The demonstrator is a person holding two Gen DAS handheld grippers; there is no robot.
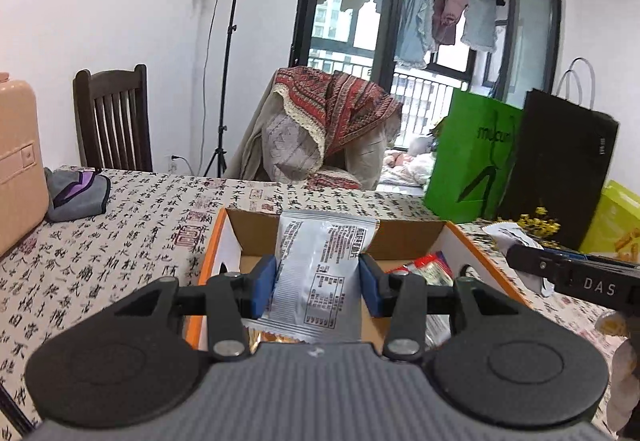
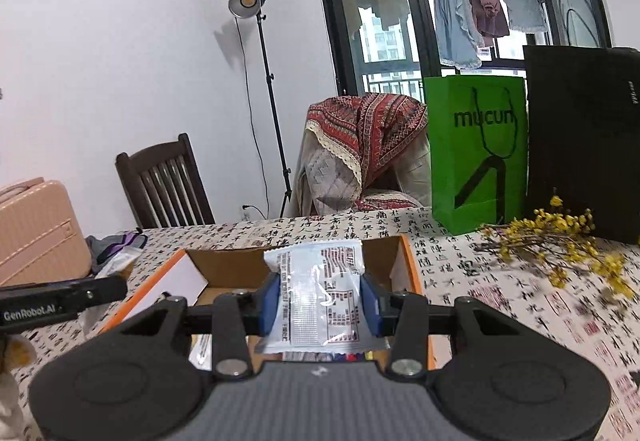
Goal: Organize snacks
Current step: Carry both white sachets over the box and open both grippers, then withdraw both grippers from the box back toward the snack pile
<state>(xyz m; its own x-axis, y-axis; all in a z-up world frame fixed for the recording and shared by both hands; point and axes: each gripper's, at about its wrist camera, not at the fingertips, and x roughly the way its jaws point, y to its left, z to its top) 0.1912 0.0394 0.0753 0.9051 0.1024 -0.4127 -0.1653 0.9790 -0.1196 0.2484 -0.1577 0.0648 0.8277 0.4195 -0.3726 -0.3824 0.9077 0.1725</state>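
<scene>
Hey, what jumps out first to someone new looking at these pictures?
Each gripper clamps a silvery snack packet between blue pads, above the orange-edged cardboard box. Behind, at the right, a bright green paper bag stands on the calligraphy-print tablecloth, yellow dried flowers beside it.

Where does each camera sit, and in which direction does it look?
Left wrist view: sits on the left tool, looks forward over the open box toward the window; its blue pads clamp a silver snack packet; the other tool pokes in at the right edge.
Right wrist view: sits on the right tool, same direction; pads clamp another silver packet; the other tool pokes in at the left edge.
Shared: box, green bag, covered chair, lamp.
</scene>
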